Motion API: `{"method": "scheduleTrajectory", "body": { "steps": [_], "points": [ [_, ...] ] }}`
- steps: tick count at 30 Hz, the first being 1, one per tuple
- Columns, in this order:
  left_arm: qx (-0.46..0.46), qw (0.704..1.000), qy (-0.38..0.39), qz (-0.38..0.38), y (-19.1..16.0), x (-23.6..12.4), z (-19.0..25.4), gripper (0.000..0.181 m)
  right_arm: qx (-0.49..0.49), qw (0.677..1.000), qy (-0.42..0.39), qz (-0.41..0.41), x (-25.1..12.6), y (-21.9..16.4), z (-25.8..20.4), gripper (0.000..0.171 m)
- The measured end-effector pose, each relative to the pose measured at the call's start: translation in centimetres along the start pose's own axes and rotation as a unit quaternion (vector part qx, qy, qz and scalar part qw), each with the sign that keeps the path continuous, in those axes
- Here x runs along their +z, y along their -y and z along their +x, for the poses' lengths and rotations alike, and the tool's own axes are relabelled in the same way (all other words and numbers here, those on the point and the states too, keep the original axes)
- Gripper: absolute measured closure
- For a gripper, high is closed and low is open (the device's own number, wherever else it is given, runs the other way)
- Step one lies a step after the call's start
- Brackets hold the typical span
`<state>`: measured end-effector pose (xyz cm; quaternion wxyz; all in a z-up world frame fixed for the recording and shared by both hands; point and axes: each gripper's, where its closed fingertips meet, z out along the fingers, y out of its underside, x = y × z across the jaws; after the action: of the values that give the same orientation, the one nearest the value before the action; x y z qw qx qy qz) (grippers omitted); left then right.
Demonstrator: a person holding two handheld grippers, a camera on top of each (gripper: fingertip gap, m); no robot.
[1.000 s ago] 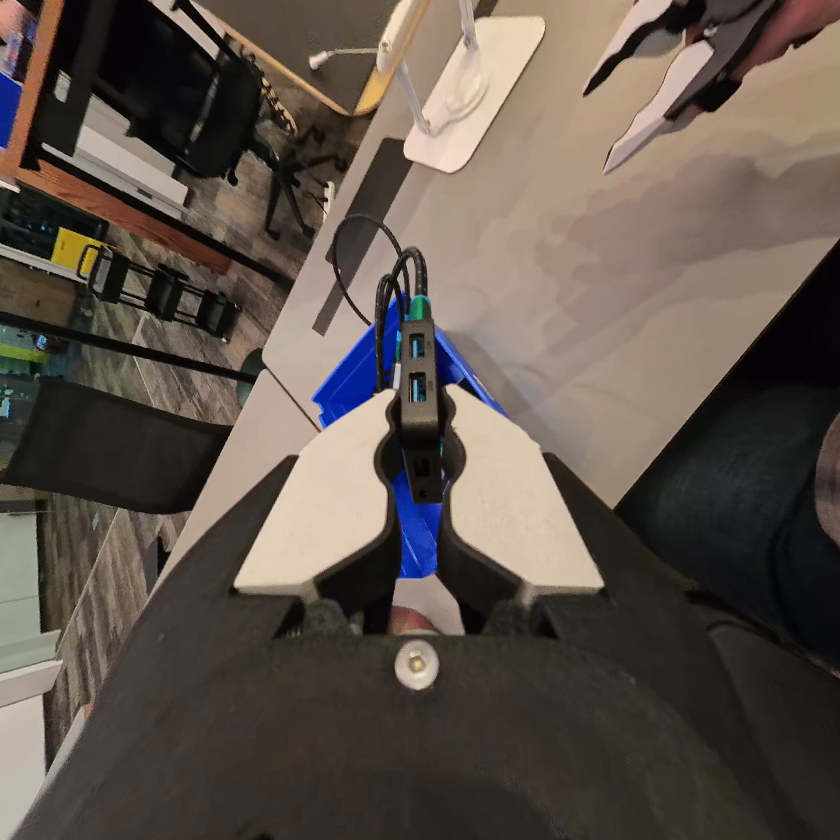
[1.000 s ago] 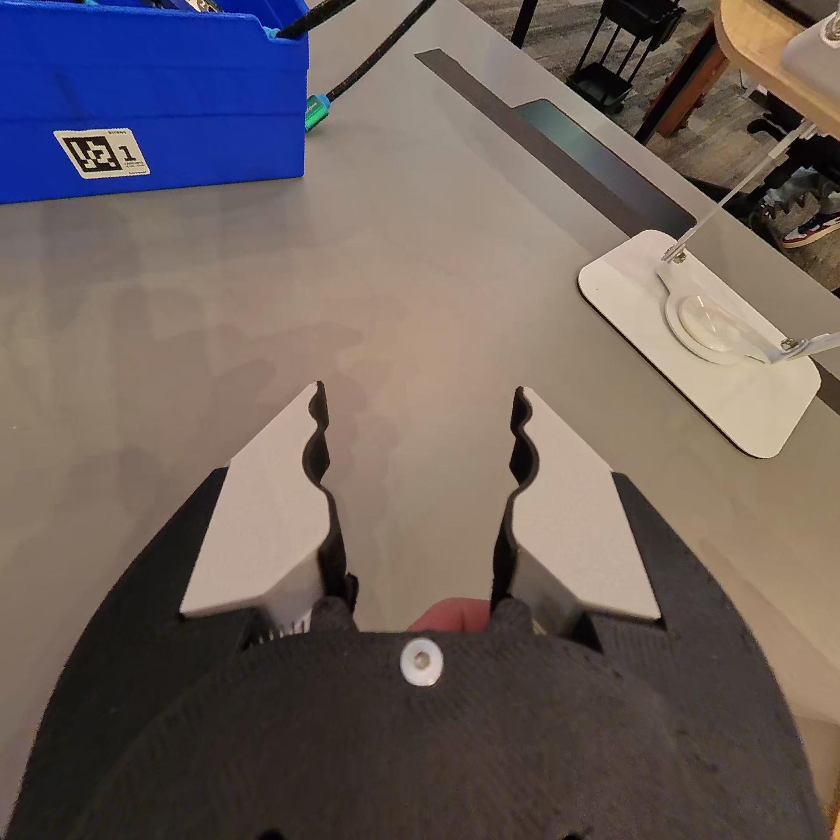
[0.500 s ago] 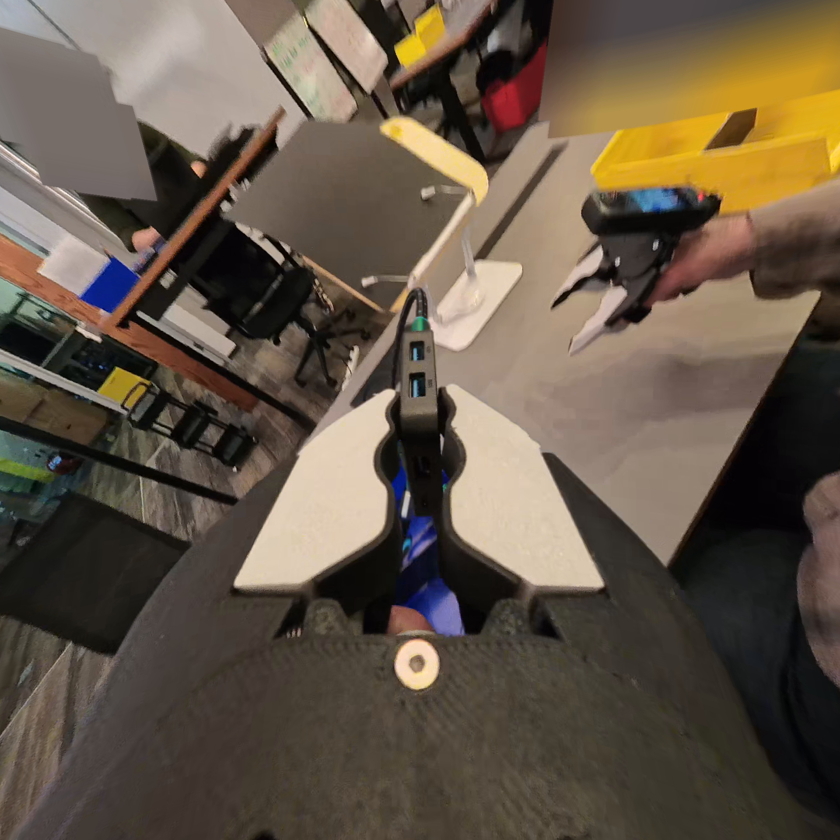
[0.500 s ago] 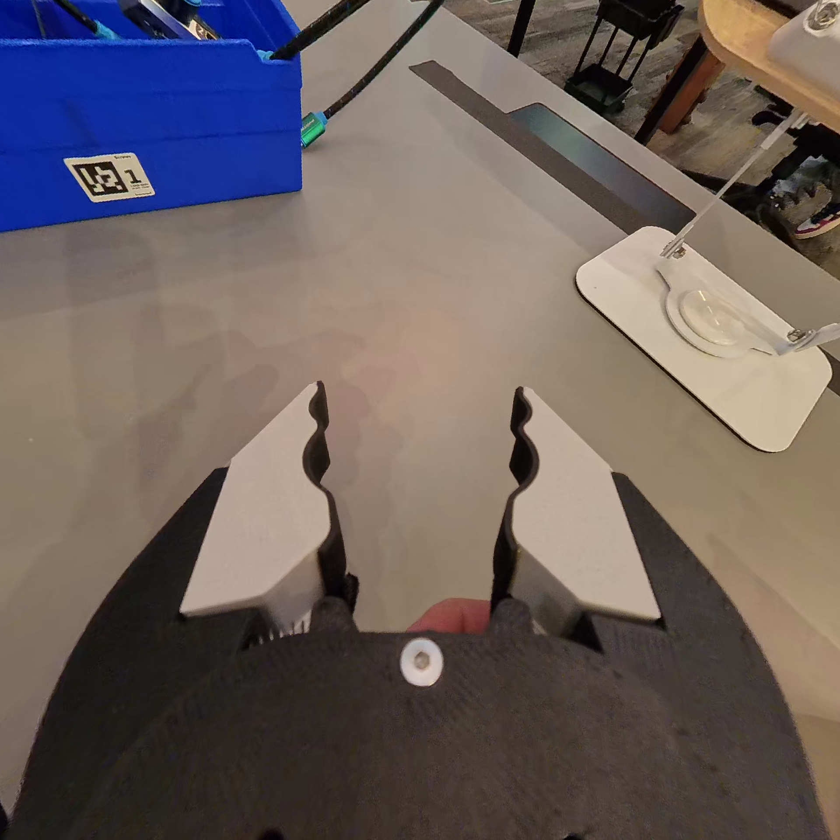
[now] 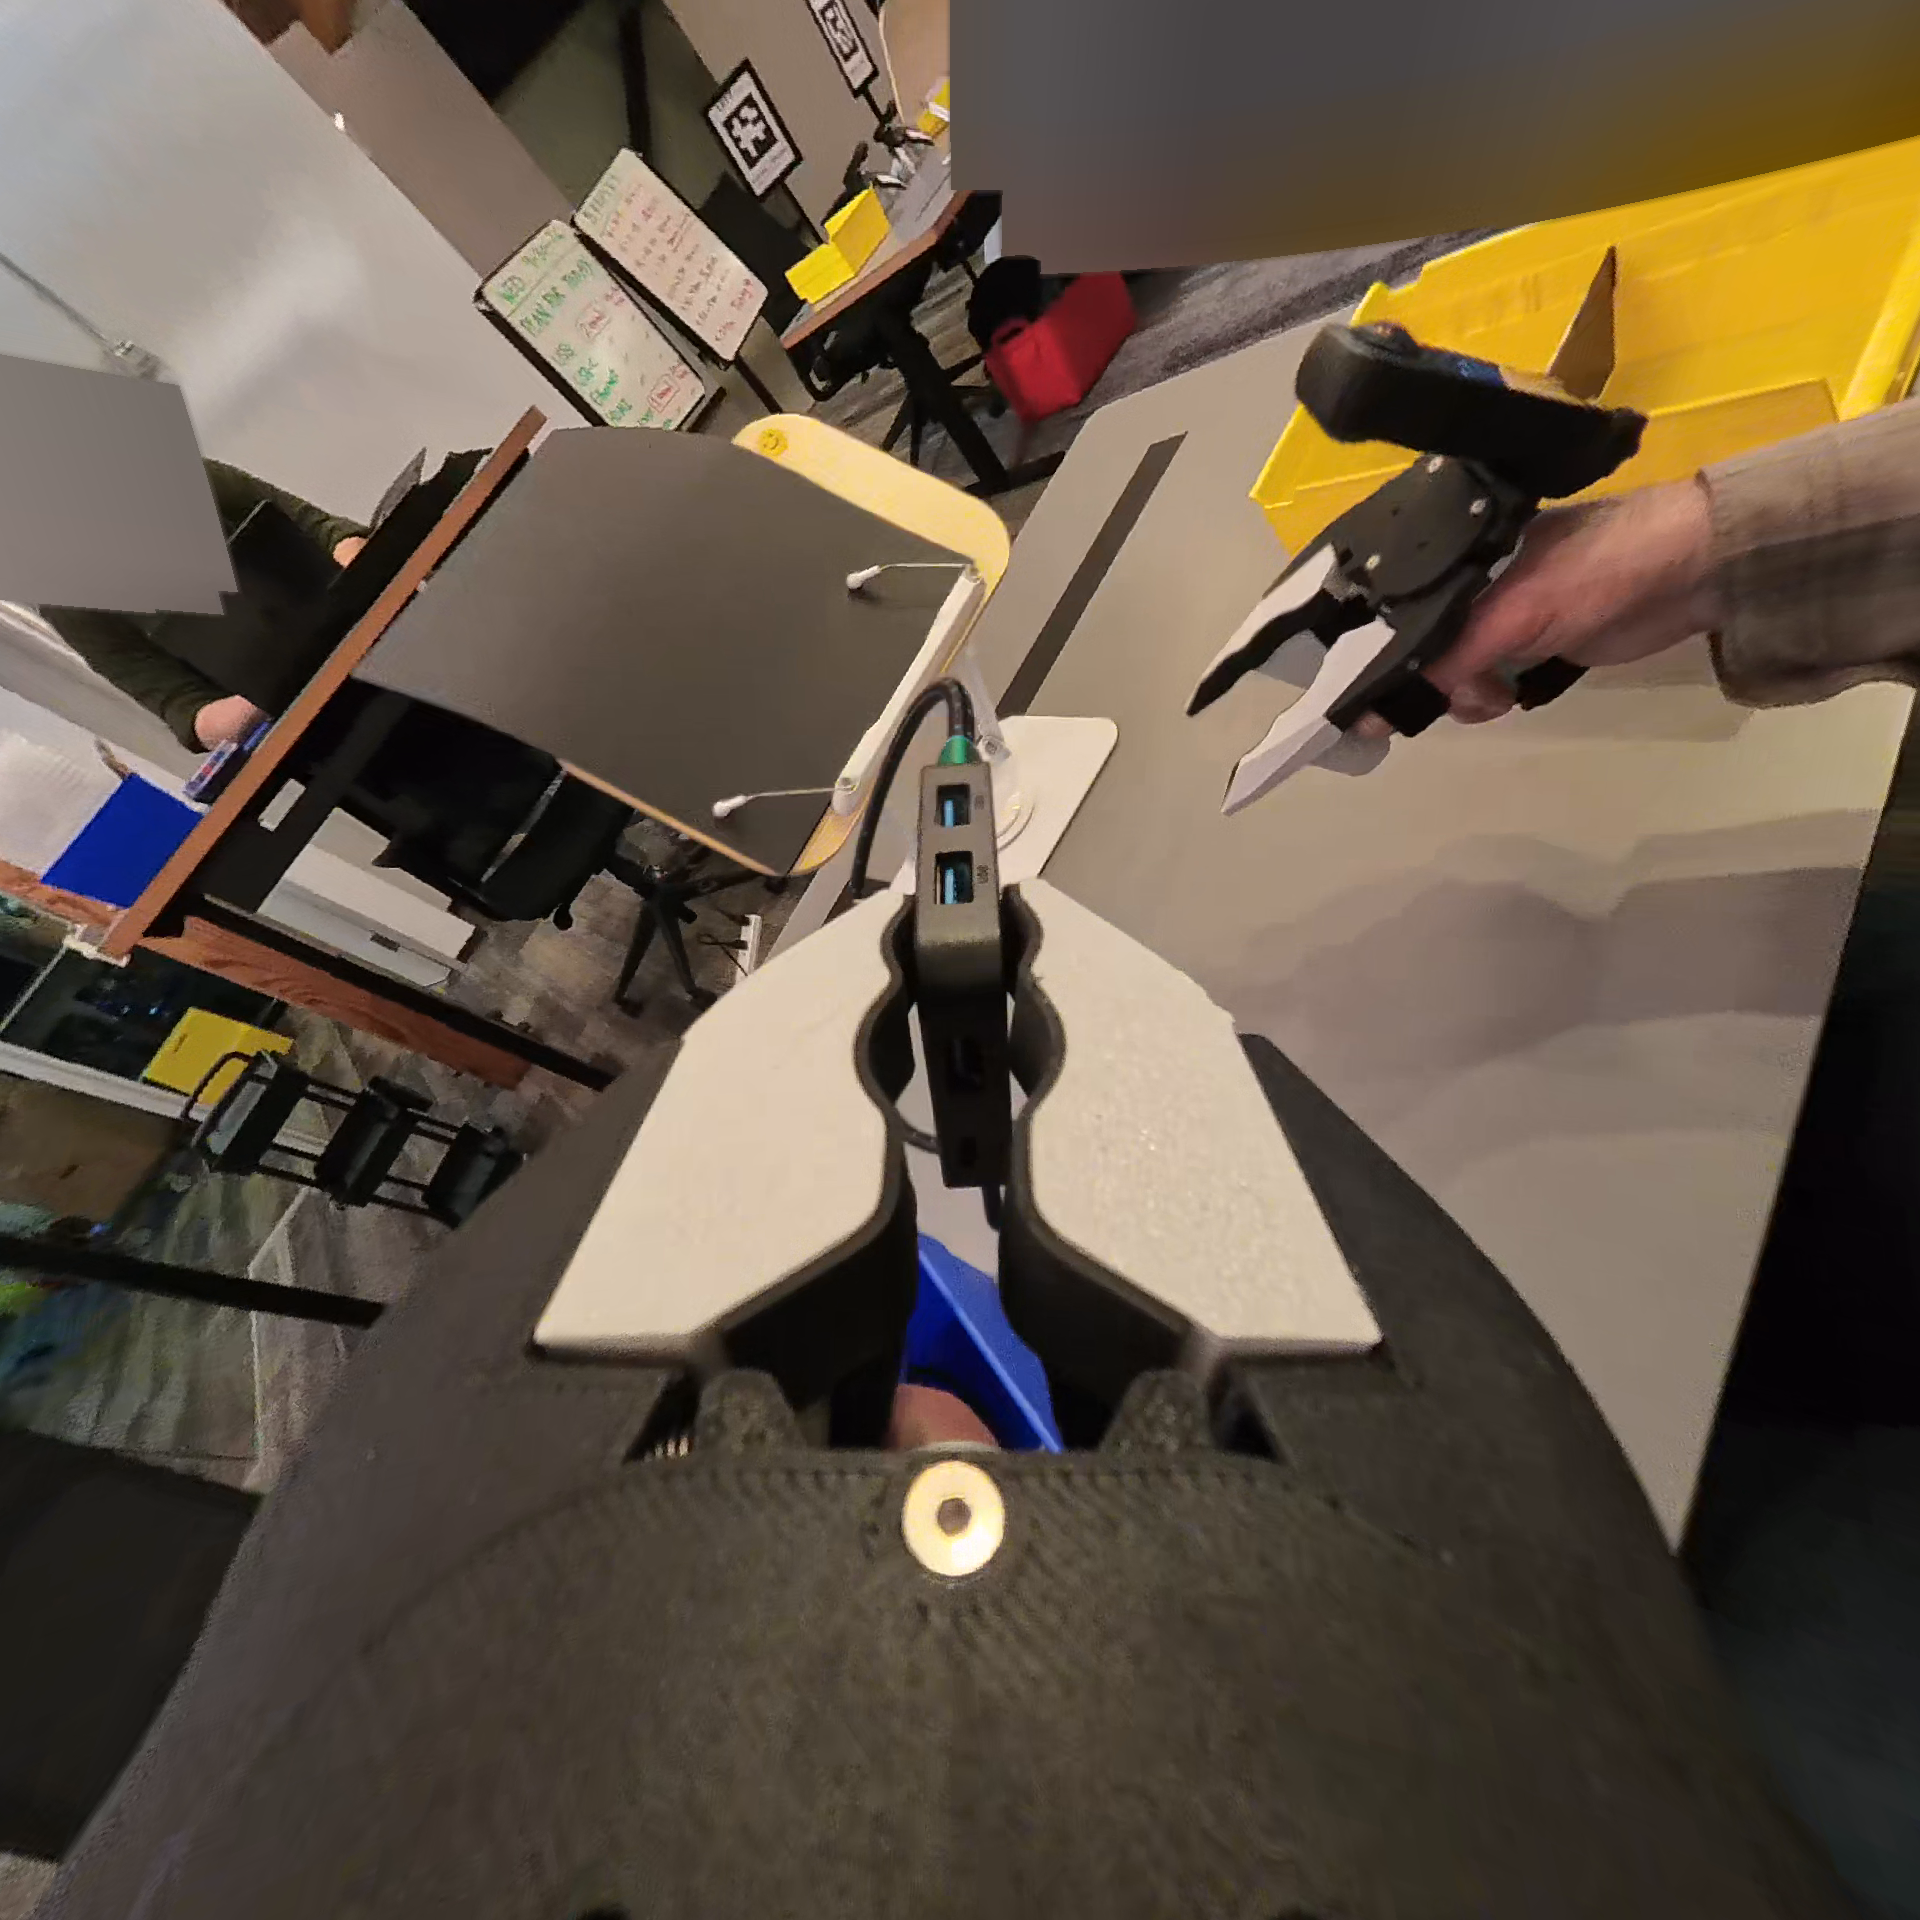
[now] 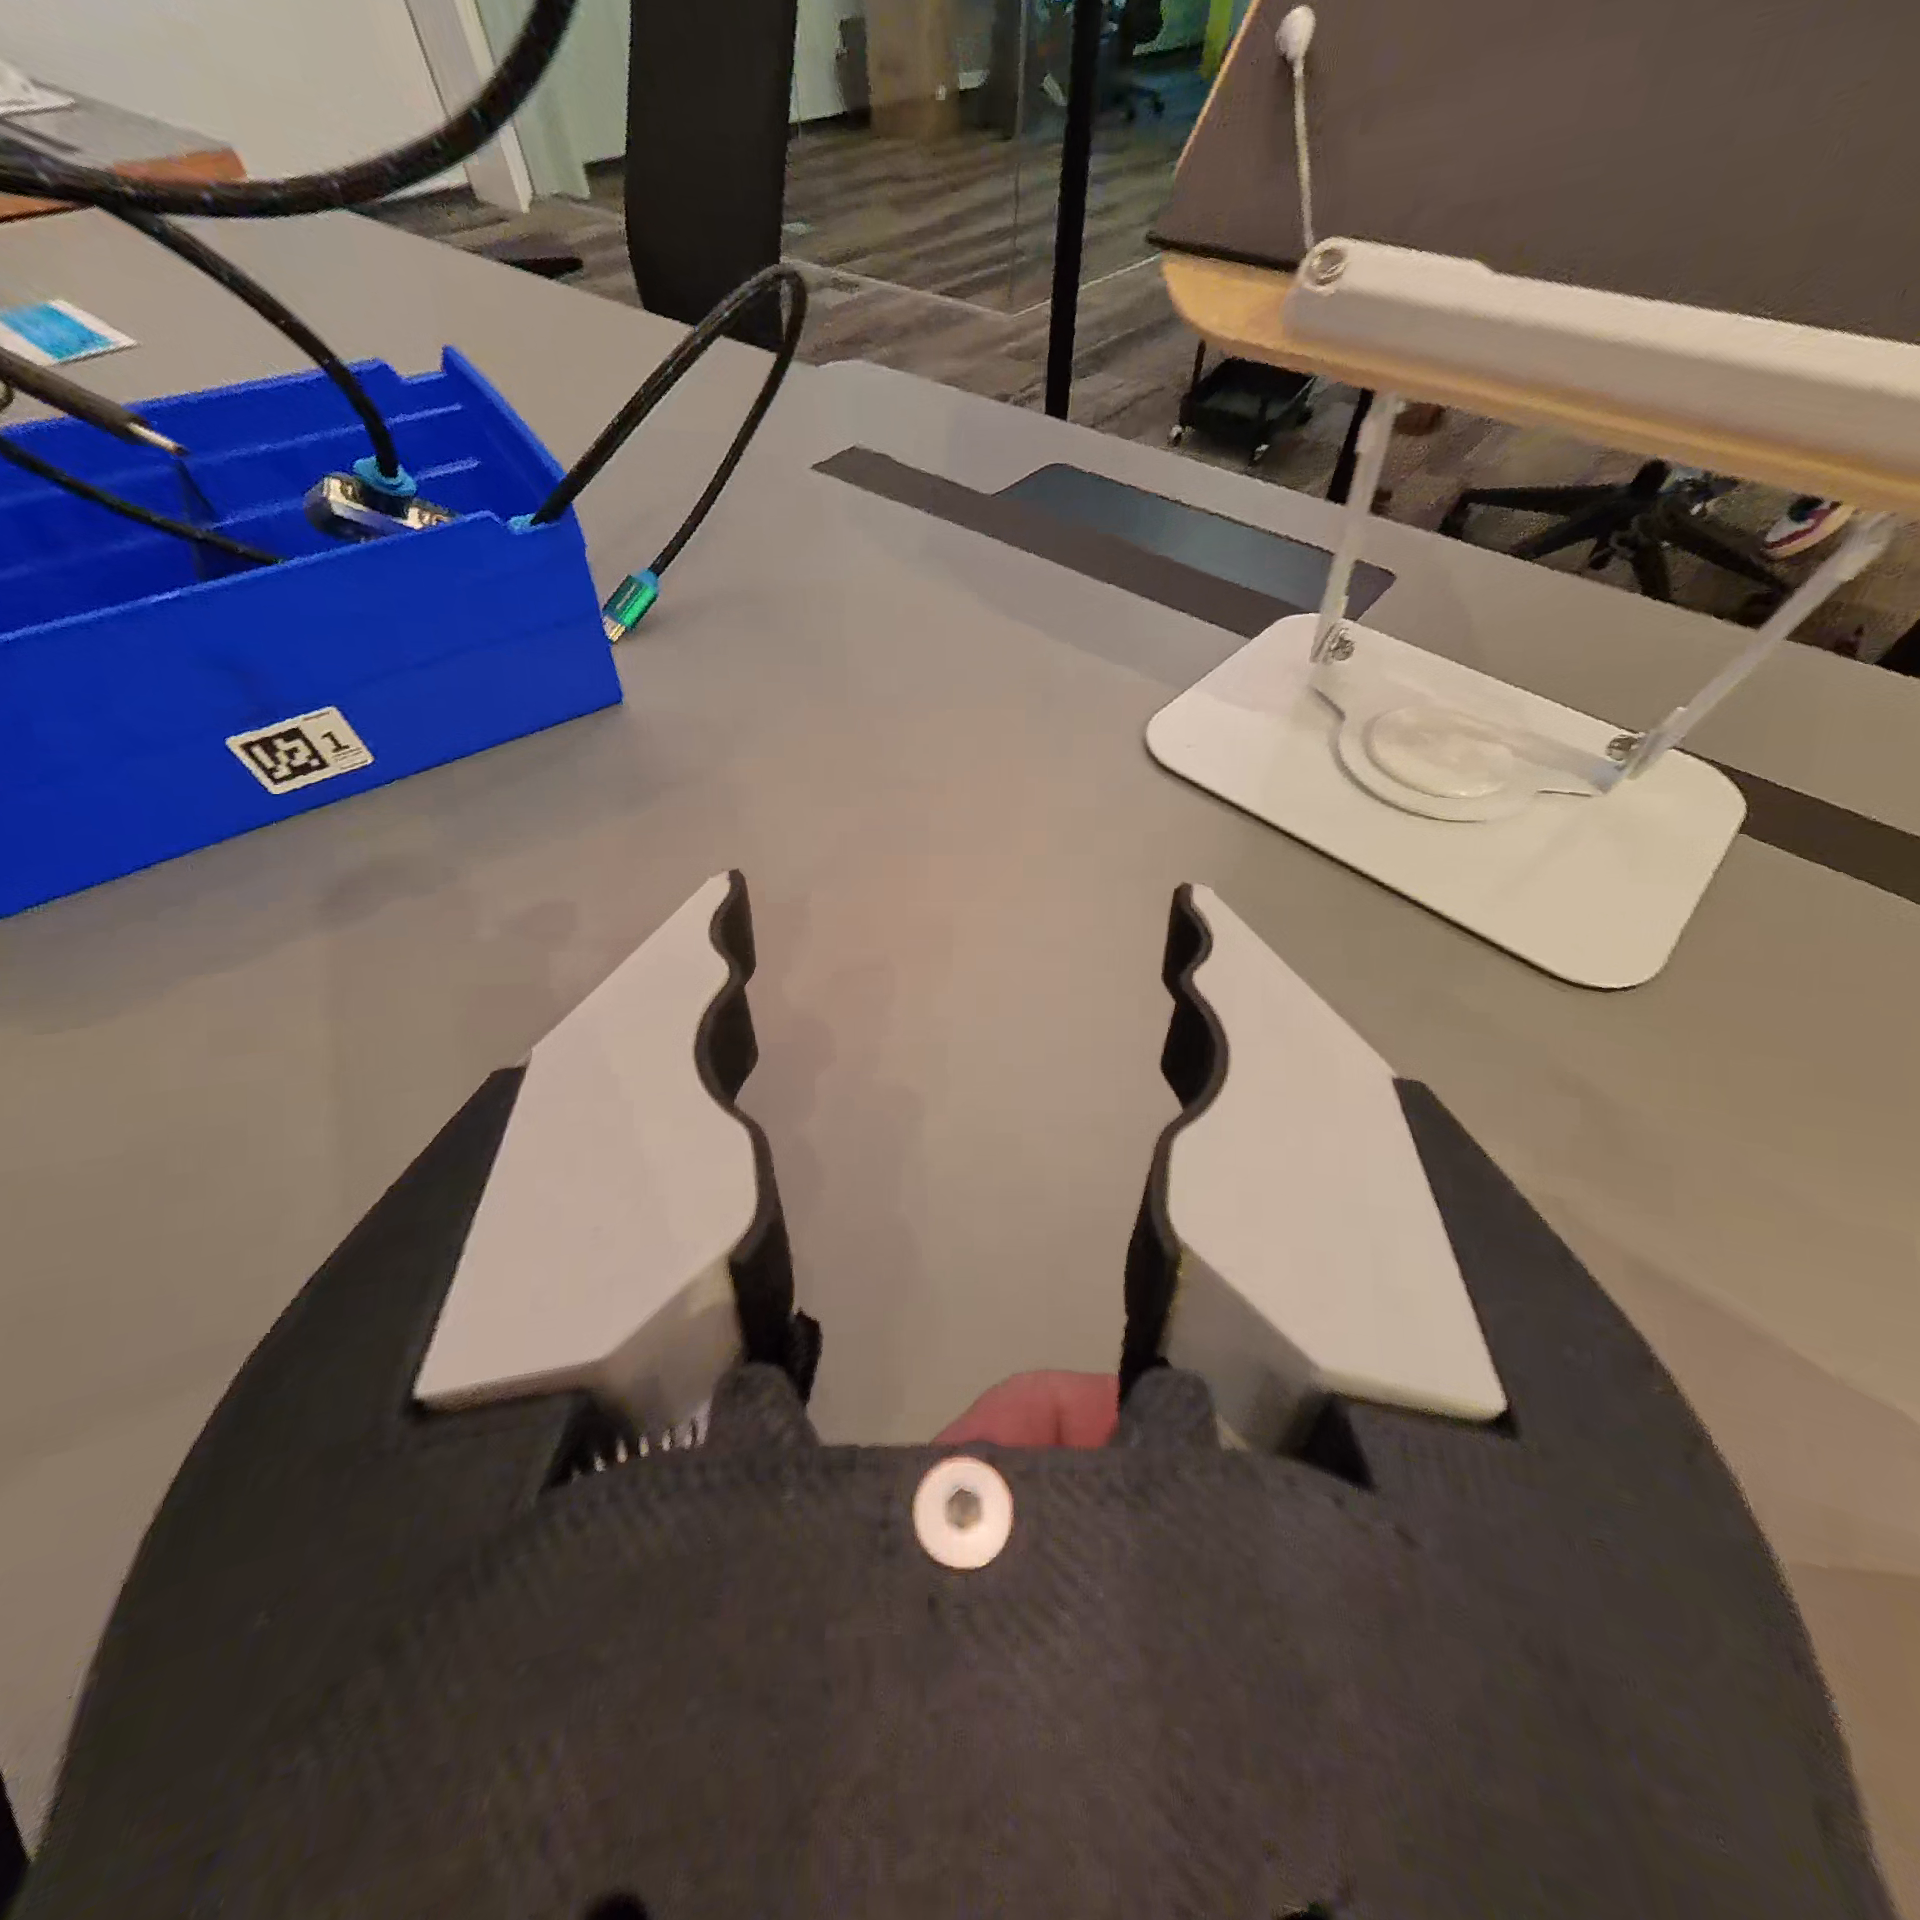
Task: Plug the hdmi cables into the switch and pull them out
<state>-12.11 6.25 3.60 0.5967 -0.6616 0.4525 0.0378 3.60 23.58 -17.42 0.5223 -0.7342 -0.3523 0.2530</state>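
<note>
My left gripper (image 5: 958, 914) is shut on a slim black switch (image 5: 958, 935) with two blue ports on its edge, held upright in the air above the grey table (image 5: 1455, 987). A black cable with a green collar (image 5: 951, 750) leaves its far end. My right gripper (image 6: 958, 904) is open and empty, low over the table; it also shows in the left wrist view (image 5: 1273, 727), held by a hand. A loose cable with a teal plug (image 6: 631, 608) lies on the table beside the blue bin (image 6: 312, 644). More cables and a metal connector (image 6: 364, 509) lie in the bin.
A white lamp base (image 6: 1455, 810) stands on the table at the right, its arm (image 6: 1558, 322) overhead. A dark strip (image 6: 1091, 540) runs along the table's back. Yellow bins (image 5: 1558, 395) stand at the far side. Desks, chairs and whiteboards fill the room behind. Left tips to right tips: about 30 cm.
My left gripper has lifted the switch up out of the blue bin and tilted upward. The right gripper has pulled back and raised its view, bringing the bin's inside and lamp arm into sight.
</note>
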Motion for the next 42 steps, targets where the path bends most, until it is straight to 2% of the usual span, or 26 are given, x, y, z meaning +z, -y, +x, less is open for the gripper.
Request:
{"method": "scheduleTrajectory", "body": {
  "steps": [4, 11, 14, 17, 20, 23, 30, 32, 34, 38, 42],
  "points": [
    [0.044, 0.999, -0.006, -0.010, -0.1, 3.3, 1.6, 0.168, -0.012, 0.999, 0.023, 0.040, -1.2, 1.5, 0.0, 0.098],
    [0.069, 0.997, -0.024, 0.001, -2.4, 9.7, 5.2, 0.168, -0.087, 0.972, 0.147, 0.161, -6.2, 5.4, -3.2, 0.141],
    [0.084, 0.996, -0.037, 0.005, -3.5, 11.4, 6.7, 0.168, -0.098, 0.965, 0.177, 0.168, -7.4, 5.7, -4.1, 0.148],
    [0.104, 0.993, -0.046, 0.011, -4.2, 12.8, 8.0, 0.168, -0.102, 0.960, 0.197, 0.170, -7.8, 5.7, -5.1, 0.144],
    [0.133, 0.989, -0.057, 0.014, -4.7, 13.8, 9.1, 0.168, -0.105, 0.959, 0.213, 0.157, -7.5, 5.3, -6.1, 0.129],
    [0.159, 0.984, -0.076, 0.020, -4.9, 14.5, 10.2, 0.168, -0.138, 0.959, 0.201, 0.144, -6.8, 4.7, -6.8, 0.122],
    [0.229, 0.965, -0.114, 0.050, -4.1, 14.9, 12.8, 0.168, -0.233, 0.956, 0.155, 0.091, -4.3, 2.4, -7.8, 0.123],
    [0.239, 0.961, -0.126, 0.052, -4.1, 15.0, 13.4, 0.168, -0.261, 0.951, 0.146, 0.074, -3.9, 1.6, -7.9, 0.129],
    [0.244, 0.959, -0.133, 0.052, -4.2, 15.2, 13.7, 0.168, -0.291, 0.946, 0.128, 0.065, -3.7, 1.3, -7.7, 0.153],
    [0.210, 0.965, -0.149, 0.050, -4.5, 15.5, 13.6, 0.168, -0.338, 0.934, 0.099, 0.057, -3.5, 1.1, -7.4, 0.158],
    [0.120, 0.980, -0.151, 0.039, -4.6, 16.0, 12.4, 0.163, -0.376, 0.922, 0.071, 0.058, -3.3, 1.2, -7.3, 0.162]
  ]
}}
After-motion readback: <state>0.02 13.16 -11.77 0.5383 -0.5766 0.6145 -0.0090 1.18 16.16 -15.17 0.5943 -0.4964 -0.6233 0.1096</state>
